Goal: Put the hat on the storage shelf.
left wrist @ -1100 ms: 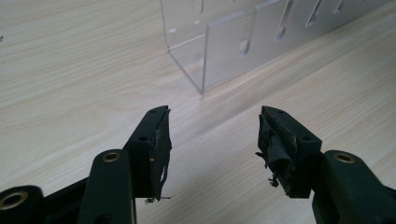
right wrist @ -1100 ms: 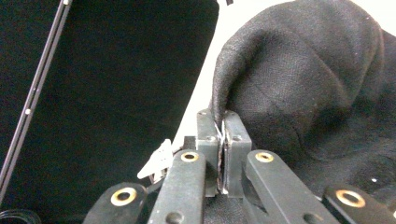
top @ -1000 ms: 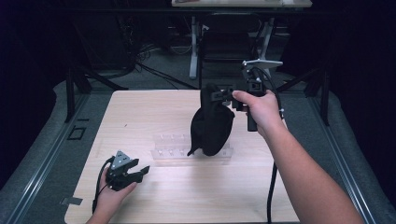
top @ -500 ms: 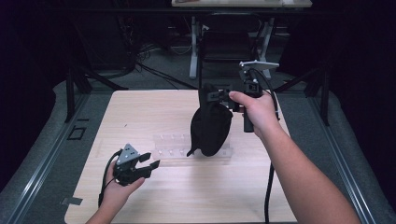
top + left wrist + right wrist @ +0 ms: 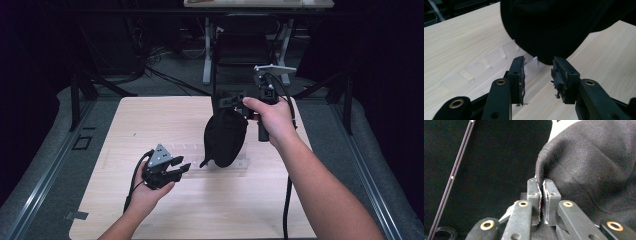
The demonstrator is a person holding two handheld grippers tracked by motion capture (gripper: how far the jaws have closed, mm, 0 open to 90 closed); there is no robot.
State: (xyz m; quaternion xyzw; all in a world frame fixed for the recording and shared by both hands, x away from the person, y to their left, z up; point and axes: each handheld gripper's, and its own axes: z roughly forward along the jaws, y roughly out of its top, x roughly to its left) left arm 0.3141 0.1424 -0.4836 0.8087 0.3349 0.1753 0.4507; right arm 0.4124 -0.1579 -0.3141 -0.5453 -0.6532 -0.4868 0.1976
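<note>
High view: right claw (image 5: 231, 101), raised at 12 o'clock over the worktop (image 5: 150, 120), pinches the top of a black bag (image 5: 224, 137); the bag hangs long axis vertical, tip down on a clear rack (image 5: 187, 150). Left claw (image 5: 176, 170) at 8 o'clock, forearm entering from 6, points toward the bag.

Left gripper view: jaws apart, just been closing, nothing between; bag (image 5: 554, 27) ahead at 12, rack slots (image 5: 489, 61) visible.

Right gripper view: jaws clamped on a cloth fold (image 5: 540, 173); weave visible.

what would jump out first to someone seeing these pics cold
A black cloth hangs in mid-air over the middle of the pale wooden table, pinched at its top edge by the right gripper. Under it lies a clear plastic rack with a row of slots. The left gripper approaches the cloth's low end, its jaws having just been closing with nothing between them.
</note>
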